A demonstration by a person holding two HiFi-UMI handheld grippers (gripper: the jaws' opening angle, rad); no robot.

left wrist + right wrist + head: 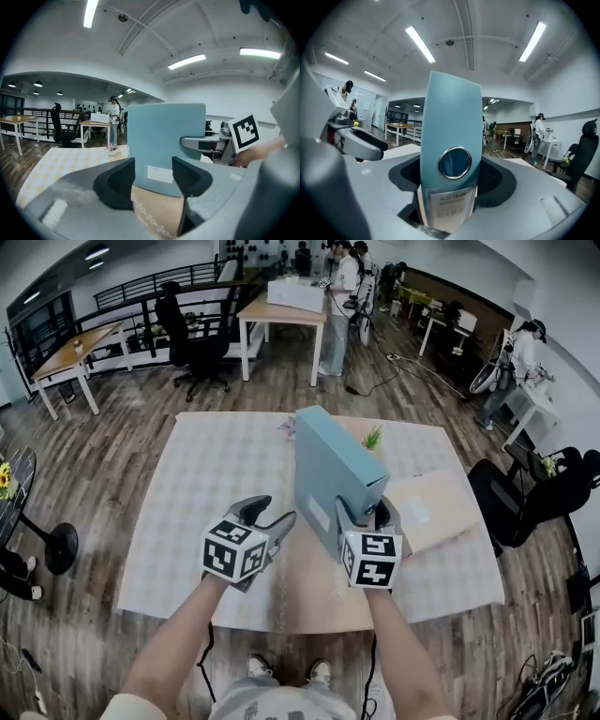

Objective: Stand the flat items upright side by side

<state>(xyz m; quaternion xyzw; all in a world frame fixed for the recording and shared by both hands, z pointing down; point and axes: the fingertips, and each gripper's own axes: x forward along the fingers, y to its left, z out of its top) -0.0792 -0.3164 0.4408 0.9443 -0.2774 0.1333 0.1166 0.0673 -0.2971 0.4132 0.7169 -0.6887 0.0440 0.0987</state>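
Now the blue binder stands clamped in the right tongs, left tongs open beside it.

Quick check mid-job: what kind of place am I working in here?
Likely an open-plan office or lab: wooden desks, a black office chair, ceiling strip lights, and a person standing at a bench behind.

My blue lever-arch binder is standing upright, spine toward me (ring hole showing); the tan folder is lying flat beside it.
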